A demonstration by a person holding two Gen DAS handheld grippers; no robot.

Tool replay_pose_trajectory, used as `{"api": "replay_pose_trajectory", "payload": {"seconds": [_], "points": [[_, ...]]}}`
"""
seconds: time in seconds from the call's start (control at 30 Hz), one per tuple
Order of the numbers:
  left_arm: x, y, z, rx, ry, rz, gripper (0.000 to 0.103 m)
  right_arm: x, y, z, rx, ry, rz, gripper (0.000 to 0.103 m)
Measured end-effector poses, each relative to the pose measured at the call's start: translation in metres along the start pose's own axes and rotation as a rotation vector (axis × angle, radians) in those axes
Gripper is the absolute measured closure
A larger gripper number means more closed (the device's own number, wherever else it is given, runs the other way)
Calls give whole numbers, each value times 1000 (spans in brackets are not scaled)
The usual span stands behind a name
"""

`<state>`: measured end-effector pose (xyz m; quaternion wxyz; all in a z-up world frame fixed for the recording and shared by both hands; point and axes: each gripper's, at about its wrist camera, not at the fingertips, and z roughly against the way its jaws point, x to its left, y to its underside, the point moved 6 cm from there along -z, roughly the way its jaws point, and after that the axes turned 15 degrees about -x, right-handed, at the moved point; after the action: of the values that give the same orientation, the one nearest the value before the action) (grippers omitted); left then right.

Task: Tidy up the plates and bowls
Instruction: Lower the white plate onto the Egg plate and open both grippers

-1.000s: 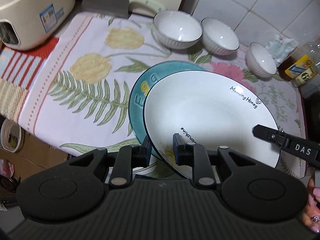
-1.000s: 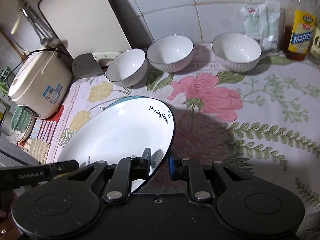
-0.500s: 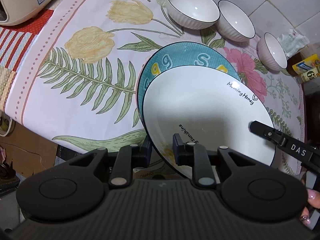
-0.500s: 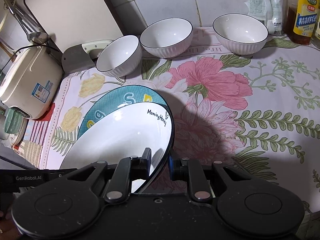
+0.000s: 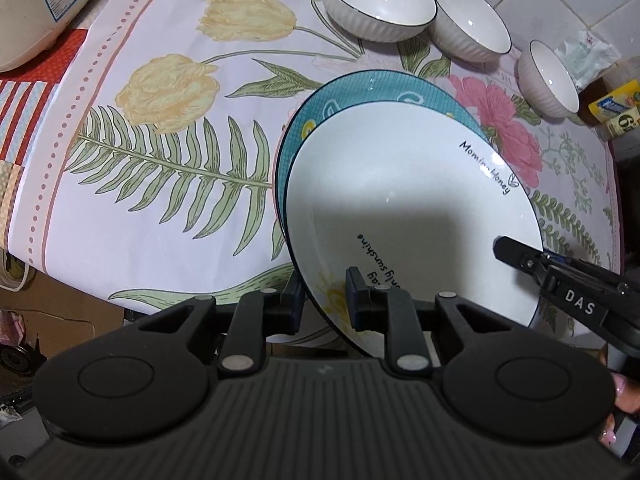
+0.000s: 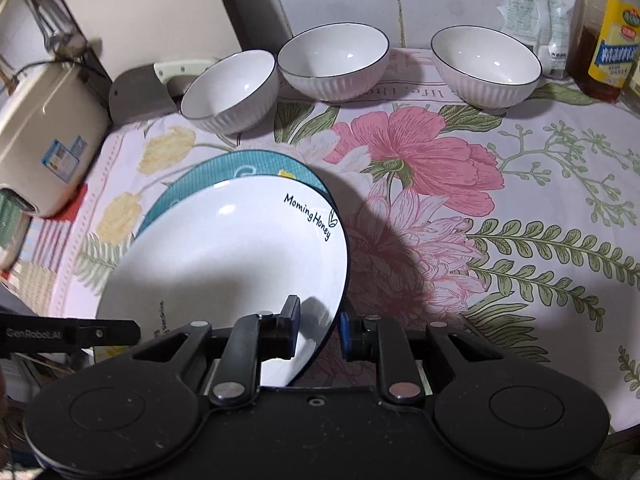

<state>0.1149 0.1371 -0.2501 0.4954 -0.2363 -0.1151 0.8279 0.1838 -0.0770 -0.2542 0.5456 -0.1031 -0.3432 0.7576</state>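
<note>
A white plate [image 5: 400, 208] lettered "Morning Honey" lies over a teal plate [image 5: 360, 92] on the flowered cloth; whether they touch I cannot tell. My left gripper [image 5: 324, 300] is shut on the white plate's near rim. My right gripper [image 6: 320, 328] straddles the opposite rim [image 6: 340, 304]. Its jaws are opening, and the pads look just off the rim. In the right wrist view the white plate [image 6: 224, 256] hides most of the teal plate [image 6: 224, 168]. Three white ribbed bowls [image 6: 232, 88] [image 6: 332, 60] [image 6: 486, 64] stand apart along the tiled wall.
A beige rice cooker [image 6: 40, 140] stands at the left. A cleaver [image 6: 140, 96] and a cutting board [image 6: 140, 8] are behind the bowls. An oil bottle [image 6: 612, 52] and a packet [image 6: 528, 8] are at the back right. The cloth's front edge [image 5: 160, 288] drops off.
Both grippers have sunk with the white plate, bringing it down over the teal plate. The right gripper's fingers now stand slightly wider apart.
</note>
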Motion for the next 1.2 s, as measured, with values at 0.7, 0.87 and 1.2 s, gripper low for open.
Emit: {"api": "replay_pose_trajectory", "payload": {"seconds": [0.7, 0.87, 1.2], "points": [[4, -3, -12, 6, -16, -54, 83, 16, 4, -24, -12, 43, 132, 61], [4, -3, -16, -2, -22, -60, 83, 22, 2, -27, -20, 76, 213, 59], [0, -4, -17, -10, -55, -114, 80, 21, -3, -35, -19, 94, 231, 53]]}}
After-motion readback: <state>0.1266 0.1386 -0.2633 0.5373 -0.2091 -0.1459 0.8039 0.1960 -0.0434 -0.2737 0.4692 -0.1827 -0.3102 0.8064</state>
